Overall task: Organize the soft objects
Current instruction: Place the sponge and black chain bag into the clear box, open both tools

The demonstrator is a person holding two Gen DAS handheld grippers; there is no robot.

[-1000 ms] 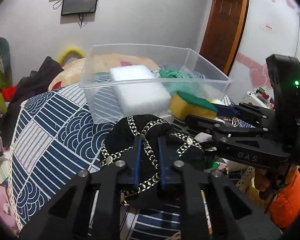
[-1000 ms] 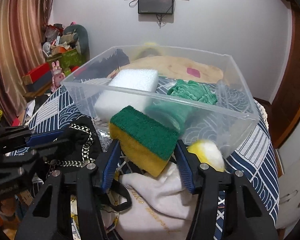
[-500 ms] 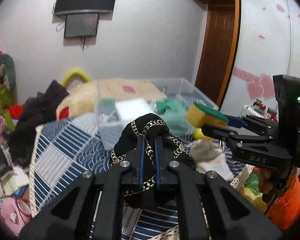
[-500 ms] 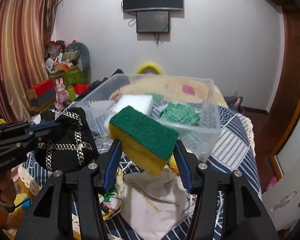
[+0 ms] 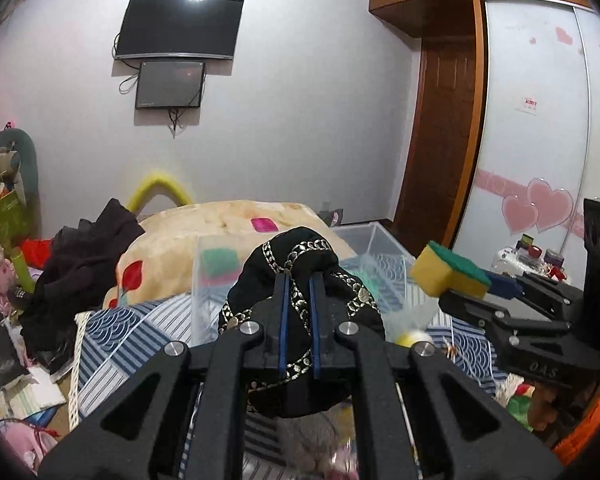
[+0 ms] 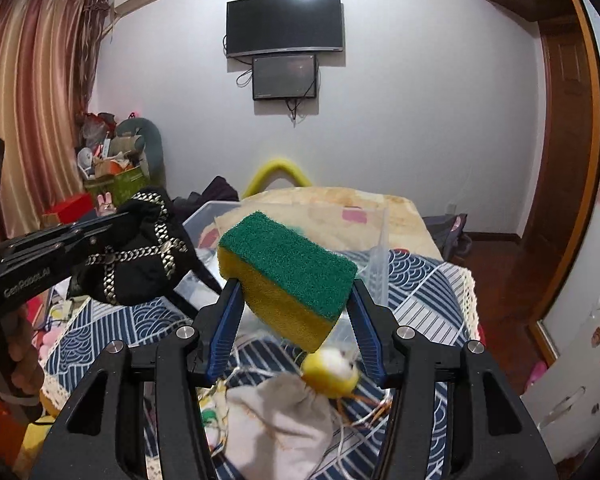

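My left gripper [image 5: 298, 280] is shut on a black cloth with gold chain trim [image 5: 328, 300] and holds it in the air; it also shows in the right wrist view [image 6: 140, 264]. My right gripper [image 6: 296, 280] is shut on a yellow sponge with a green scouring top [image 6: 288, 268], also lifted; the sponge shows at the right in the left wrist view [image 5: 446, 274]. A clear plastic bin [image 5: 380, 240] stands on the bed beyond both grippers, holding a green cloth and a white foam block, mostly hidden.
A blue patterned bedspread [image 6: 432, 280] covers the bed. A white cloth pouch [image 6: 276, 420] and a yellow-white pompom [image 6: 332, 368] lie below my right gripper. A beige blanket [image 5: 220, 228] and dark clothes [image 5: 84, 248] lie behind. A wardrobe [image 5: 540, 140] stands at right.
Both grippers have risen well above the bed, carrying the black cloth and the sponge. The bin now sits lower and farther away in both views.
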